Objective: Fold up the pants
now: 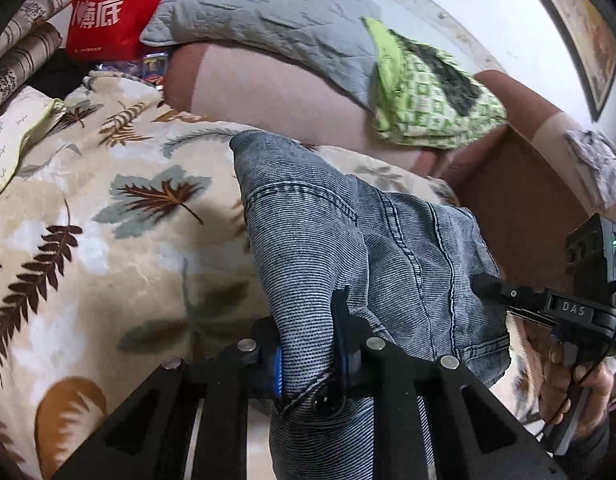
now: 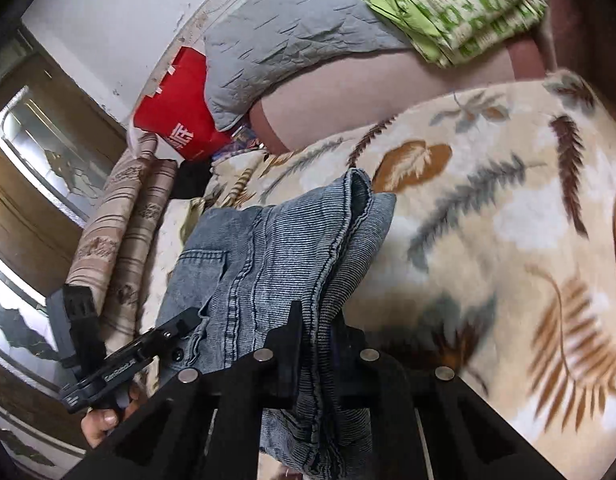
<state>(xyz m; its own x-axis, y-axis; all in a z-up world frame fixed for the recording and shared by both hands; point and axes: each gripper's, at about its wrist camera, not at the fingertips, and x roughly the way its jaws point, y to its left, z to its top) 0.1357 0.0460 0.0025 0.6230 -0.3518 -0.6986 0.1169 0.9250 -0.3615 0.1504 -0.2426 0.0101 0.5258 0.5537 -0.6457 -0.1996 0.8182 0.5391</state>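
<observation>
Both grippers are holding the pants (image 1: 347, 240) by one end, so that the denim is hanging slack between them and draping forward from the fingers onto the bed (image 1: 108, 220) with its leaf-print blanket. The left gripper (image 1: 308, 356) is pinching a bunched fold of cloth, its fingers clamped tight on it. The right gripper (image 2: 315, 344) is doing the same at the neighbouring edge, where the seams are stacking between its fingers. Gripping two points of one end is probably meant to keep the fabric spread, ready to be carried over as a fold. Beyond the fingers, far ahead, a grey pillow (image 1: 268, 8) and a green checked cloth (image 1: 427, 88) are lying clear of the pants.
</observation>
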